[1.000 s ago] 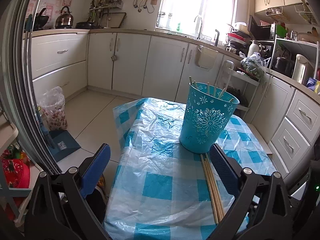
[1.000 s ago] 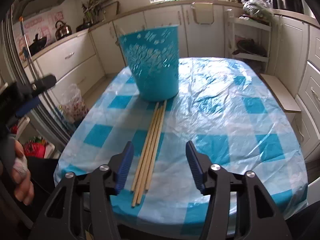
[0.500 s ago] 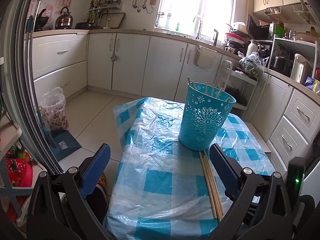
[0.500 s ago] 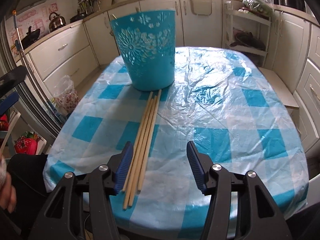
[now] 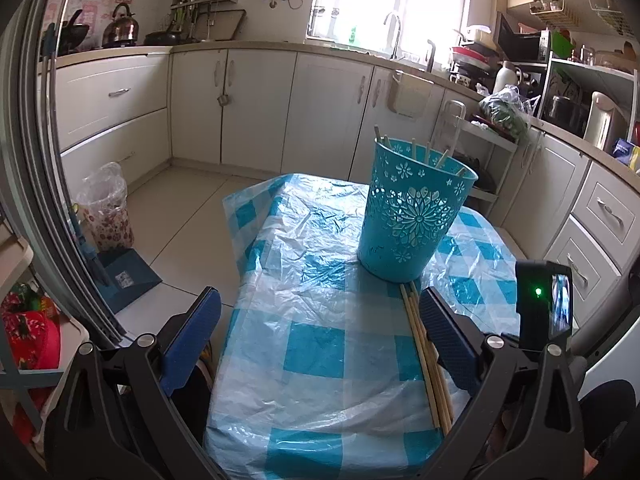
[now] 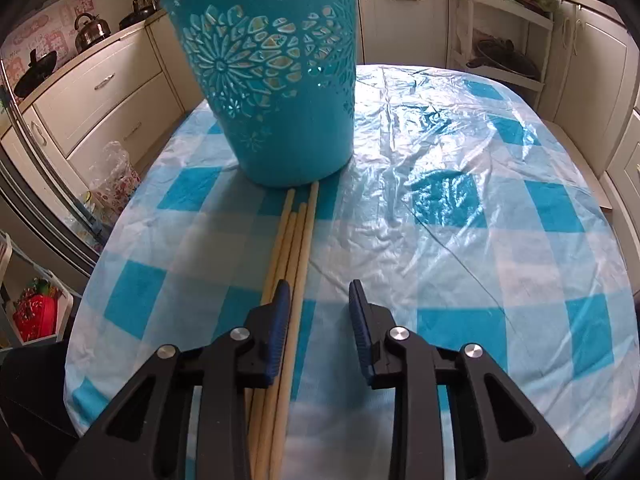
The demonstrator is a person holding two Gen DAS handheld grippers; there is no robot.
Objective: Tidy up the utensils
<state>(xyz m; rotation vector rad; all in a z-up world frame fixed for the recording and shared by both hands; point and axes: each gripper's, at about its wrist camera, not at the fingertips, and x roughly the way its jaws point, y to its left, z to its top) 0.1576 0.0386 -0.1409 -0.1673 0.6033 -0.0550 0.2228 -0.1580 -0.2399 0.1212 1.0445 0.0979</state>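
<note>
While the left gripper (image 5: 320, 336) has kept almost the same place at the near end of the table (image 5: 312, 292), with its jaws wide apart and nothing between them, the right gripper (image 6: 319, 312) has come down and forward toward the basket (image 6: 276, 76) during the last second. Its jaws are narrower than before but not closed, and they hold nothing yet. A bundle of loose chopsticks (image 6: 294, 248) lies flat on the checked cloth, with the far tips touching or almost touching the foot of the basket and the near ends running toward the camera. The left finger of the right gripper now sits over this bundle, so that one stick lies in the gap between the fingers and the others pass under or outside that finger. Several chopsticks already stand inside the basket (image 5: 416, 208), as the left view shows. My judgement is that the right gripper prepares to pinch one stick; the neighbours lie very close, so it may drag them.
</note>
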